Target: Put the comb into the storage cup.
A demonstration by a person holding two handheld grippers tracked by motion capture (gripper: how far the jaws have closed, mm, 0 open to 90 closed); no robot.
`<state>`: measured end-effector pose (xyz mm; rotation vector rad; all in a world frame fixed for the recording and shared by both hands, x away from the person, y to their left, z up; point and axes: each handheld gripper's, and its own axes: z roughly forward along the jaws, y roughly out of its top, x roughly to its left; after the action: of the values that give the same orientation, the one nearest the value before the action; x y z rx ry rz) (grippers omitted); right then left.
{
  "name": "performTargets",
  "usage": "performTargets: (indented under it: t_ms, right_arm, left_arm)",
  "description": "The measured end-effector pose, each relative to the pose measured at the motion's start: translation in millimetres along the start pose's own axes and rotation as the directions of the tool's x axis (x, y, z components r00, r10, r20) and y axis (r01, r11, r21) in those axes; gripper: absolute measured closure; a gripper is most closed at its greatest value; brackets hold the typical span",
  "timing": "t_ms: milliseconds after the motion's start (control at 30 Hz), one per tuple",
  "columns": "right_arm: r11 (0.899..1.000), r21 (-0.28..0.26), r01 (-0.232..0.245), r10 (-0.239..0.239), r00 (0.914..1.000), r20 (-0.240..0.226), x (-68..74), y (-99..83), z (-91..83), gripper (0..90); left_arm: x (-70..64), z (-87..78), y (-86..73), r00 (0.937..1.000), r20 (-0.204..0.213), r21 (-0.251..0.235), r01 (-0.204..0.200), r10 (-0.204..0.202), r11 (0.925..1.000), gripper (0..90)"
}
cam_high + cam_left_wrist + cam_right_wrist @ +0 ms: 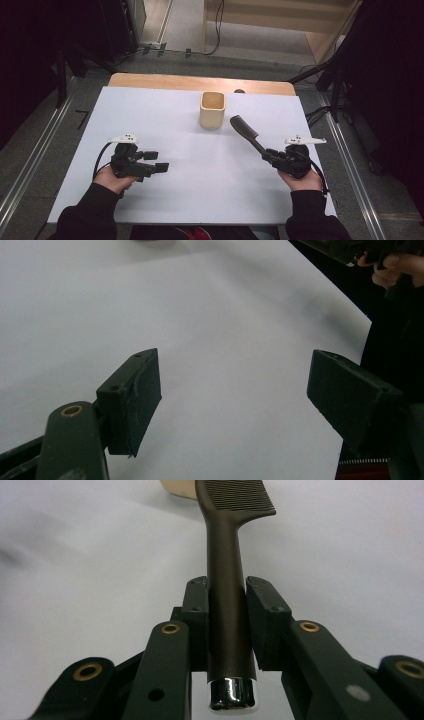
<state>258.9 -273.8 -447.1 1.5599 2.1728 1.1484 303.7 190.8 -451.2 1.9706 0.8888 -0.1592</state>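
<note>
Chrome-capped comb (227,595) clamped in right hand-held gripper (227,622), left hand-held gripper (235,395) wide over white sheet (210,305)

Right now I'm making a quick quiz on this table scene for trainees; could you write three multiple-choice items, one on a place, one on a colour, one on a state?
1. Where does the cup stand?
A. far middle of the white sheet
B. by the left tool
C. on the floor

2. What colour is the comb?
A. red
B. dark brown
C. white

3. How is the right tool?
A. open, empty
B. shut on the cup
C. shut on the comb

Answers: 1 A, the high view shows it beyond both tools; 2 B, the handle and teeth are dark brown; 3 C, its jaws press the handle from both sides.
</note>
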Motion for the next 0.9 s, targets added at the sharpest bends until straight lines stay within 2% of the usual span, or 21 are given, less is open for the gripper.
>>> performTargets:
  t_ms: [133, 300, 533, 733, 900]
  right_arm:
    - [1.000, -0.015, -0.003, 0.003, 0.9999, 0.017, 5.8, 1.9, 2.6, 70.4]
    - [1.000, -0.026, -0.007, 0.008, 0.9992, 0.039, 11.4, 3.2, 4.3, 70.3]
    - [0.999, -0.044, -0.010, 0.013, 0.9977, 0.066, 16.8, 3.9, 7.9, 70.4]
    - [0.997, -0.076, -0.002, 0.009, 0.9952, 0.098, 24.2, 5.8, 8.4, 70.3]
    - [0.996, -0.089, 0.011, -0.003, 0.9955, 0.095, 30.1, 6.0, 12.2, 70.3]
  left_arm:
    - [-5.0, 4.0, 7.2, 0.9996, -0.004, 0.002, -0.028, 0.028, 0.9996, 21.9]
    - [-8.3, 10.2, 15.5, 0.9994, 0.001, 0.008, -0.034, 0.034, 0.9994, 21.8]
    - [-9.4, 16.9, 29.2, 0.9999, 0.005, 0.019, -0.013, 0.013, 0.9997, 21.8]
    - [-9.7, 23.3, 41.6, 0.9999, -0.008, 0.004, -0.008, 0.008, 1.0000, 21.8]
    - [-14.0, 29.2, 51.8, 0.9999, -0.015, 0.004, -0.007, 0.007, 1.0000, 21.8]
